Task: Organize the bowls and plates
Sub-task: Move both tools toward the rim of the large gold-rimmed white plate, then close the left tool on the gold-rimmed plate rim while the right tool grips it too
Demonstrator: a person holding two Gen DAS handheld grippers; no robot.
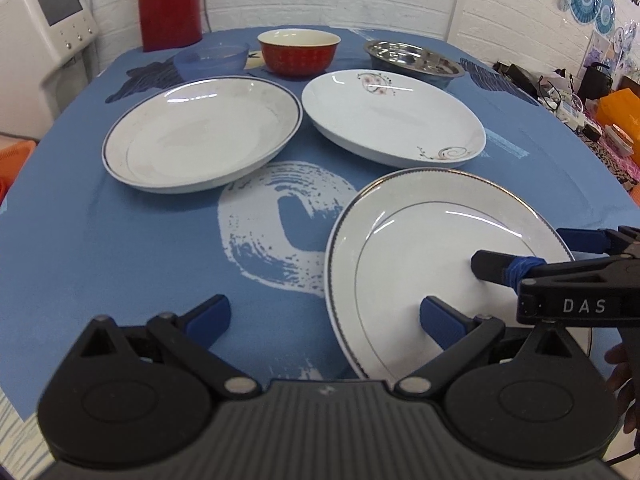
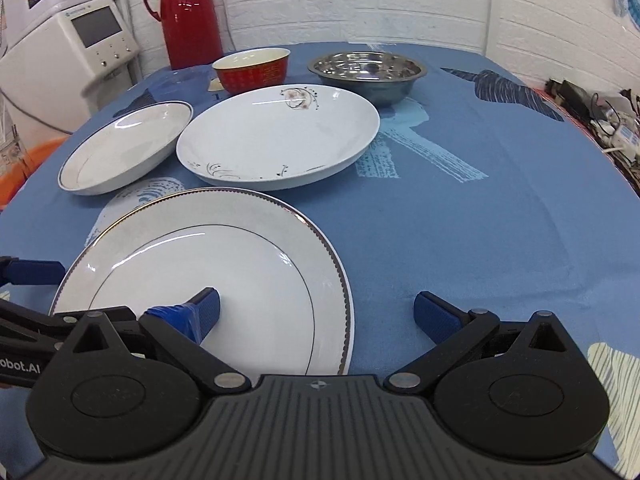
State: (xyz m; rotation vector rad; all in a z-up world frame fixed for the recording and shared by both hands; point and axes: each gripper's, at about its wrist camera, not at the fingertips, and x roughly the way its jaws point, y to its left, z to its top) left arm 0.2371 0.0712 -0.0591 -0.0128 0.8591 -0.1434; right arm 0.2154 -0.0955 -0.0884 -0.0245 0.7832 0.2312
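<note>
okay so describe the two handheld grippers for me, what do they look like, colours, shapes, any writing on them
Both match: the left gripper and right gripper have black ribbed bodies with two round black discs, silver pivot pins, angled black link arms and blue textured finger pads. Seen from the left view, the right gripper's side reads "DAS" in white, with blue tape wound round one finger. The left gripper's side shows "obot.AI".

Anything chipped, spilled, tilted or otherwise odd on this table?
Nothing stands out. The three plates, nearest one, lie flat and whole on the blue cloth; the red bowl and steel bowl stand upright, with no spill visible.
</note>
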